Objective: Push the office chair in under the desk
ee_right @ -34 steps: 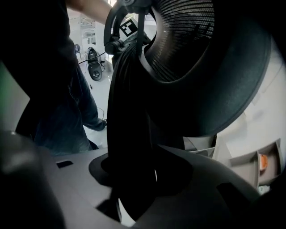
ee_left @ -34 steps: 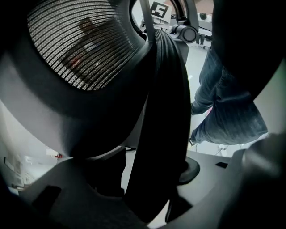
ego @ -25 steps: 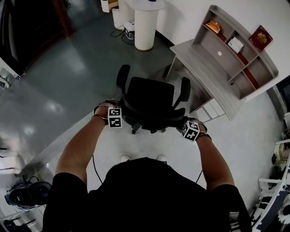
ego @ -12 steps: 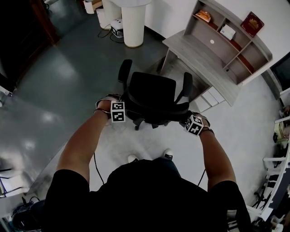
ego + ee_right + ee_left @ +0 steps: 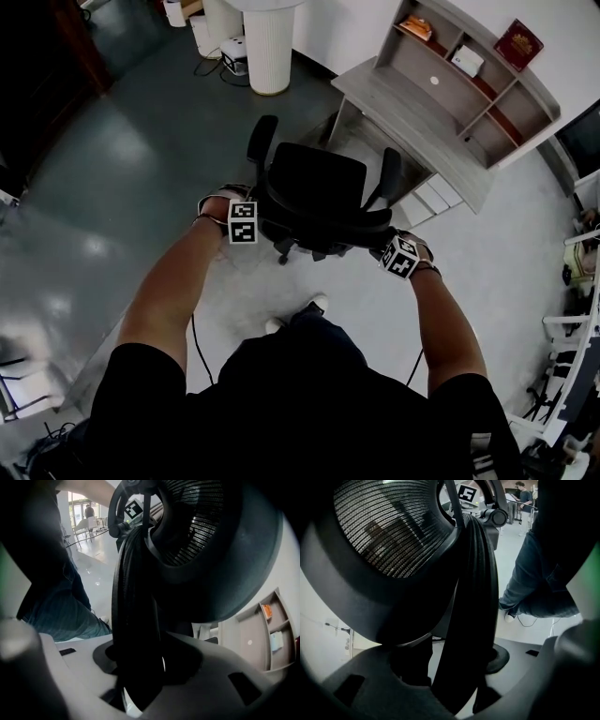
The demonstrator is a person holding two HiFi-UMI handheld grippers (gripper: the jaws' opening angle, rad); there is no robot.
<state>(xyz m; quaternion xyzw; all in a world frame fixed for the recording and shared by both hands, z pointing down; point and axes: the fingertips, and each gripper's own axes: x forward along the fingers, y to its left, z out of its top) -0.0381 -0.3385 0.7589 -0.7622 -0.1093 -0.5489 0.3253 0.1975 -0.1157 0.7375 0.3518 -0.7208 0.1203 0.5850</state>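
Observation:
The black office chair (image 5: 314,183) stands on the floor just short of the grey desk (image 5: 412,122), its seat turned toward the desk. My left gripper (image 5: 255,223) is shut on the left edge of the backrest, and my right gripper (image 5: 384,249) is shut on the right edge. In the left gripper view the dark backrest rim (image 5: 471,597) runs down between the jaws of the left gripper (image 5: 459,686), with mesh above. The right gripper view shows the backrest rim (image 5: 136,611) clamped in the right gripper (image 5: 140,686).
A shelf unit (image 5: 469,89) with a red book (image 5: 518,44) tops the desk. White drawers (image 5: 433,202) sit under its right end. A white fluted column (image 5: 269,47) stands at the far left of the desk. A cable (image 5: 197,337) trails by the person's shoes (image 5: 314,305).
The chair has rolled a little toward the desk with both grippers still on its backrest. The person has taken a step forward behind it.

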